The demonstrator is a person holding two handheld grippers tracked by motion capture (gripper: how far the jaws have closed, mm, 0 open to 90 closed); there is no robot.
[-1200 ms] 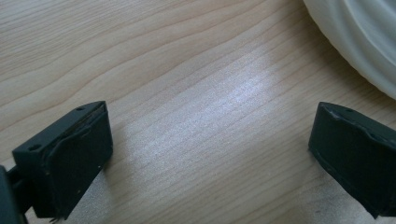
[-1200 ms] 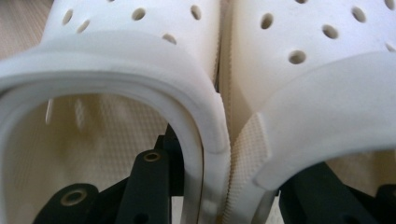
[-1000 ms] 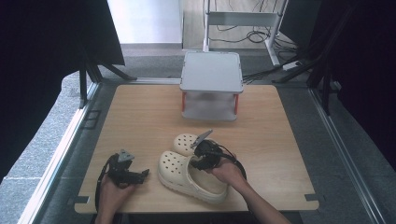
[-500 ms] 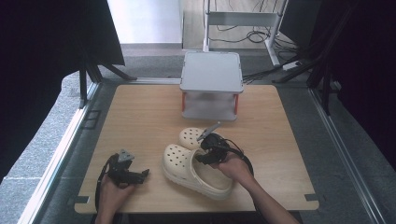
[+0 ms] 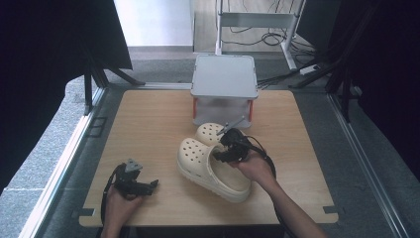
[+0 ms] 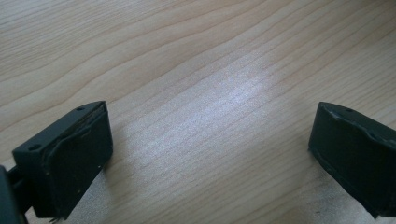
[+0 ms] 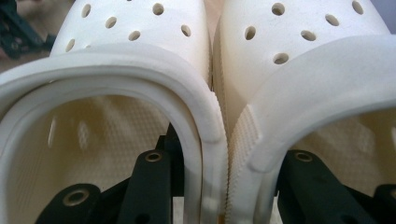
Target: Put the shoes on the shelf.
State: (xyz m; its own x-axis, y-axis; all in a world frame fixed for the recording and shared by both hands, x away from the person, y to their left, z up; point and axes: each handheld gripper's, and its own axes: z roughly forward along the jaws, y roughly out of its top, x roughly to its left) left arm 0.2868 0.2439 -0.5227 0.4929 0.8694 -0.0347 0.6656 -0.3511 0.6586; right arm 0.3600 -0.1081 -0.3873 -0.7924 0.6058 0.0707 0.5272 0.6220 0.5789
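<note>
My right claw (image 5: 229, 147) pinches both cream clogs (image 5: 213, 168) together by their adjoining inner walls, one jaw inside each, mid-table (image 5: 148, 119) just before the grey box (image 5: 224, 89). My left claw (image 5: 143, 186) rests wide apart, near the front-left edge.

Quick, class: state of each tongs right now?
Left tongs: open, empty, over the table.
Right tongs: shut on both clogs' adjoining inner walls.
</note>
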